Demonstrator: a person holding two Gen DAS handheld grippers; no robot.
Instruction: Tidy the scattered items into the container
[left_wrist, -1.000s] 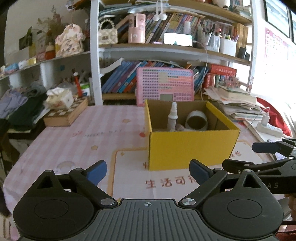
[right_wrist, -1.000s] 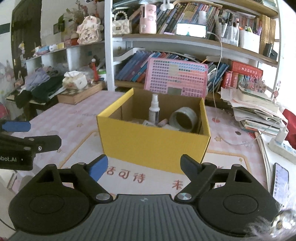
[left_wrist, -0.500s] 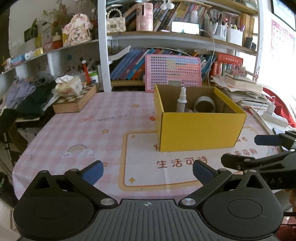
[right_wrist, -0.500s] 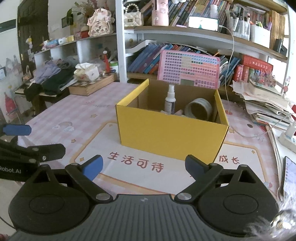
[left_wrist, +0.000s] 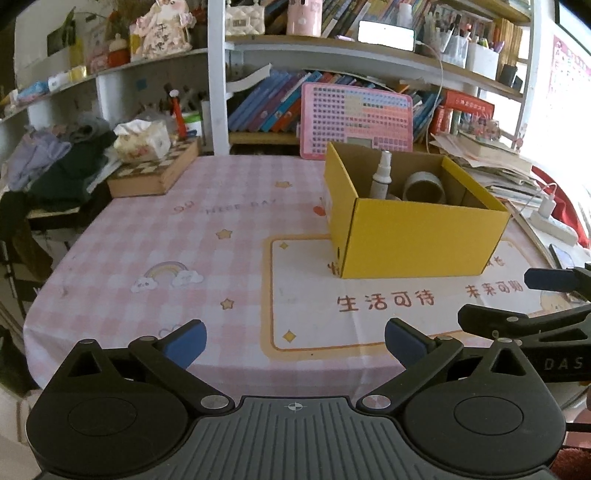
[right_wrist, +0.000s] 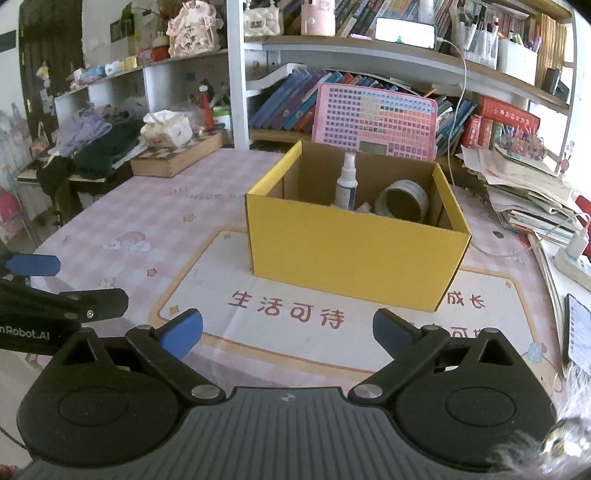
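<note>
A yellow cardboard box (left_wrist: 417, 240) (right_wrist: 351, 254) stands open on the pink checked tablecloth. Inside it stand a white spray bottle (left_wrist: 382, 175) (right_wrist: 347, 181) and a roll of tape (left_wrist: 423, 186) (right_wrist: 404, 201). My left gripper (left_wrist: 295, 343) is open and empty, near the table's front edge, well short of the box. My right gripper (right_wrist: 288, 332) is open and empty, also in front of the box. The right gripper shows at the right of the left wrist view (left_wrist: 528, 299); the left one shows at the left of the right wrist view (right_wrist: 55, 284).
A placemat (left_wrist: 314, 295) with red characters lies under the box. A checkered wooden box with a tissue pack (left_wrist: 155, 170) sits far left. Piled papers (right_wrist: 528, 192), a power strip (right_wrist: 572, 258) and a phone (right_wrist: 578, 332) lie at right. Bookshelves (left_wrist: 332, 74) stand behind.
Both grippers have pulled back from the box toward the table's front edge; the box looks smaller and farther away. Both stay open and empty.
</note>
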